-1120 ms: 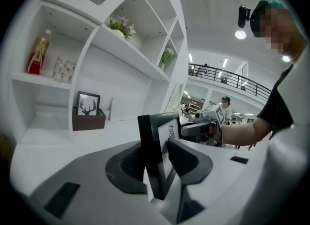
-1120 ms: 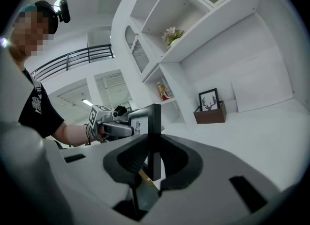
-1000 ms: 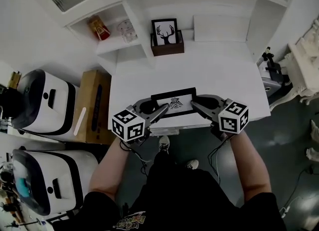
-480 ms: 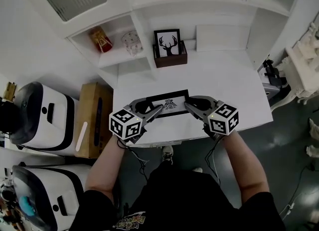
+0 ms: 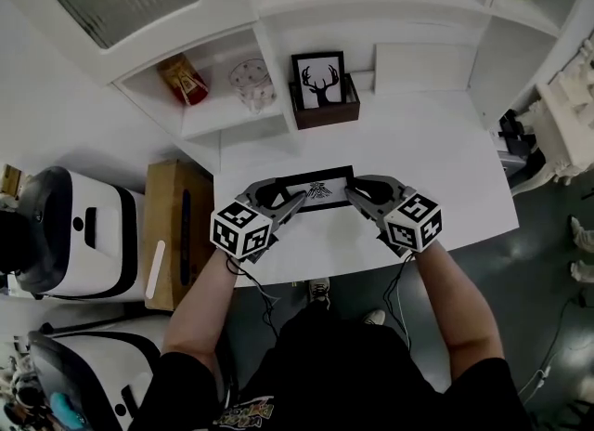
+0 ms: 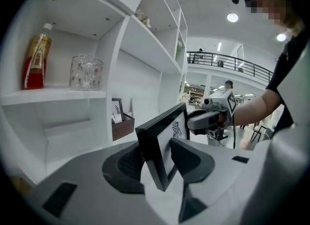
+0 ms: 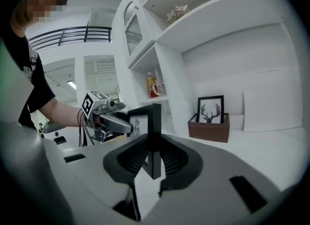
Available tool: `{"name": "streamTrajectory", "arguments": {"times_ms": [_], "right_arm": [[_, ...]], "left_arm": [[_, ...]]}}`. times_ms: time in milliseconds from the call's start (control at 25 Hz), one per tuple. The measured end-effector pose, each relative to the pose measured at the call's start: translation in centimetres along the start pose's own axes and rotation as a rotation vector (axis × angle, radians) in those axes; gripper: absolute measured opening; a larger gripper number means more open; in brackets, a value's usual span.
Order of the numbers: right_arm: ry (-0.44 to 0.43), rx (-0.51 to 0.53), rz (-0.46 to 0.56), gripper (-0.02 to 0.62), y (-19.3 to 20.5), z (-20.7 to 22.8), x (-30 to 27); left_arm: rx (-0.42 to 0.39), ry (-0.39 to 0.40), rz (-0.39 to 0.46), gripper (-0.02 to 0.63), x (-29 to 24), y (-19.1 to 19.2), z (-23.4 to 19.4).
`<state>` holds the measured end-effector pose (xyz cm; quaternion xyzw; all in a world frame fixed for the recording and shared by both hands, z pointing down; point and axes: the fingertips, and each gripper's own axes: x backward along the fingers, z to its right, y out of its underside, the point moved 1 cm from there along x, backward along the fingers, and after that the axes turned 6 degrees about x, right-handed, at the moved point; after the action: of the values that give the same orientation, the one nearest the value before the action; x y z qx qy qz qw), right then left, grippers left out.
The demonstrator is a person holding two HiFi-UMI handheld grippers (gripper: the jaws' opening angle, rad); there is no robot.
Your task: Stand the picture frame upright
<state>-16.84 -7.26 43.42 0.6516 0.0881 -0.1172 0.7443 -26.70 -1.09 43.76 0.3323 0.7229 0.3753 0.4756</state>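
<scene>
Black picture frame, landscape, stood on long edge nr front of white surface, face tipped back a bit; can't tell if bottom edge rests on surface. Right claw clamped on its R end, pads on both faces. Left claw jaws opening, frame's L end between them, pads look slack. Behind, well apart: antler print in brown box at back wall, white panel leaning beside. Shelf at L: glass, red bottle. Cardboard box on floor, L of surface.
</scene>
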Motion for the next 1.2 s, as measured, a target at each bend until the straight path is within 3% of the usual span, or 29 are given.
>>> {"name": "streamTrajectory", "arguments": {"times_ms": [160, 280, 720, 1200], "right_arm": [[0.015, 0.053, -0.050, 0.067, 0.7, 0.6, -3.0], [0.028, 0.046, -0.067, 0.067, 1.0, 1.3, -5.1], [0.048, 0.012, -0.159, 0.069, 4.0, 4.4, -12.1], [0.063, -0.007, -0.200, 0.069, 6.5, 8.0, -16.6]], "left_arm": [[-0.007, -0.023, -0.014, 0.169, -0.3, 0.8, -3.0], [0.019, -0.029, -0.011, 0.170, -0.6, 1.2, -5.2], [-0.020, -0.079, -0.052, 0.170, -2.3, 3.4, -11.9], [-0.025, -0.124, -0.071, 0.170, -5.0, 4.8, -16.6]]}}
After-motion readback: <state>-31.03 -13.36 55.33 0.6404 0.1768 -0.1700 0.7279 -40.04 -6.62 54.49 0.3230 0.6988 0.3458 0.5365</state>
